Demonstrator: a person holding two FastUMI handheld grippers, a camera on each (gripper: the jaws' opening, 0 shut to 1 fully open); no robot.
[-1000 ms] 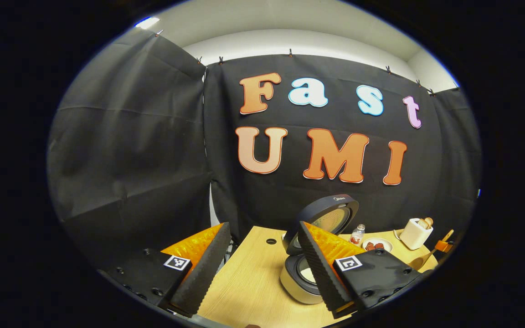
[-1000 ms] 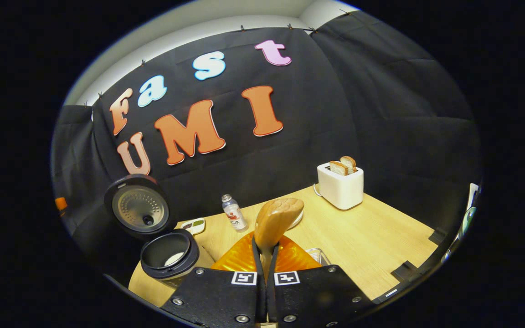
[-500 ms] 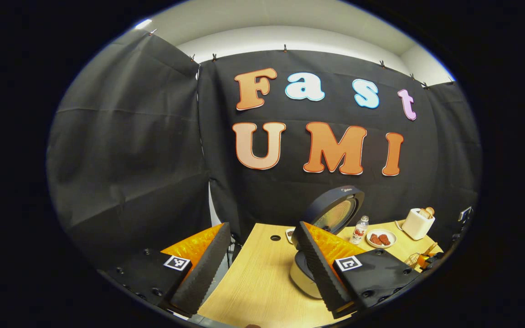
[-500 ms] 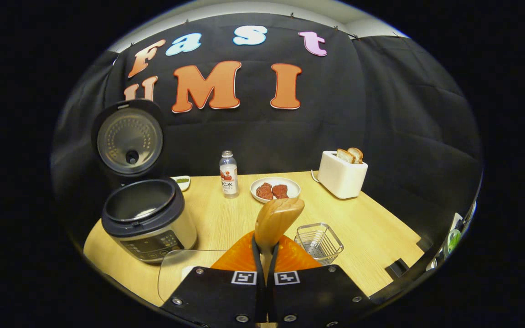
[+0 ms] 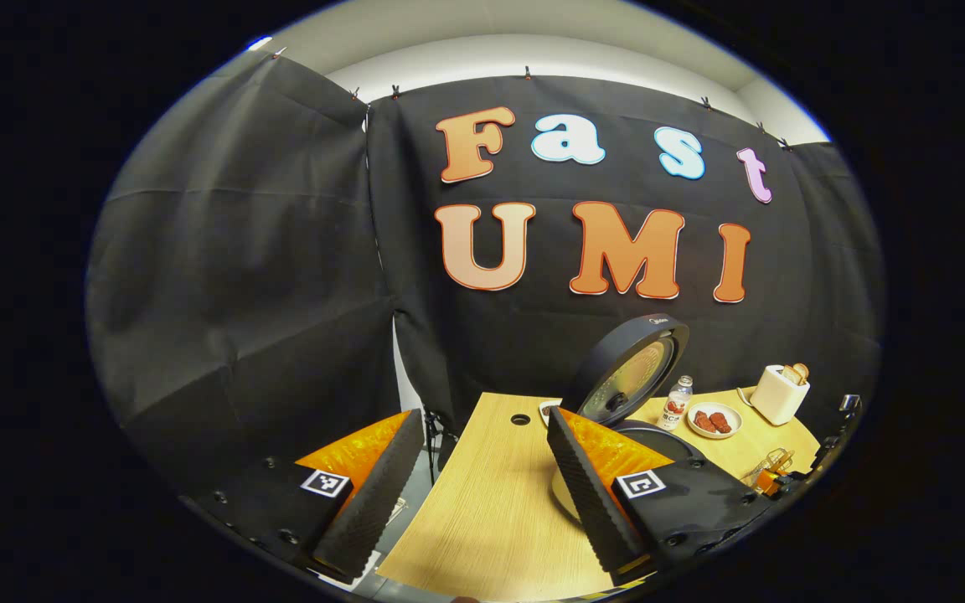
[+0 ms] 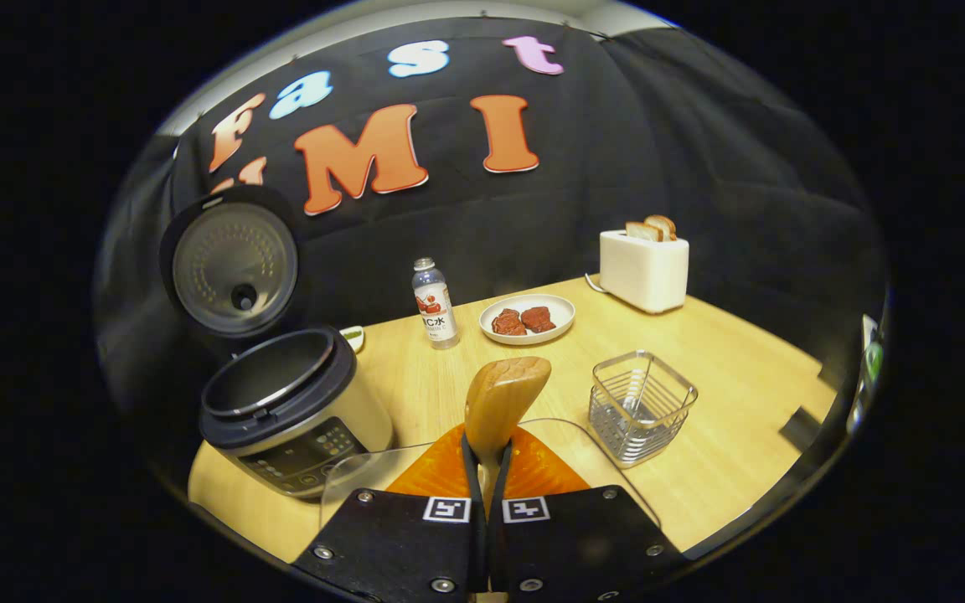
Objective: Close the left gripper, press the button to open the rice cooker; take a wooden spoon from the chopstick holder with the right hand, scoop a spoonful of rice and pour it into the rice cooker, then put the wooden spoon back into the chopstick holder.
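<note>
My right gripper is shut on the handle of the wooden spoon, whose bowl stands up above the fingertips. The rice cooker stands open at the lower left, its lid upright and its pot dark inside. The wire chopstick holder sits on the table just right of the spoon. A clear glass bowl lies under the right gripper. My left gripper is open and holds nothing, hovering over the table's left end. Its right finger hides part of the rice cooker below the lid.
Behind the spoon stand a small bottle, a white plate of red meat and a white toaster with bread. A small dish sits behind the cooker. The wooden table ends at the right and near edges.
The right gripper, still shut on the spoon, has drawn back from over the cooker and turned toward the wire holder. The left gripper has drifted left and stays open.
</note>
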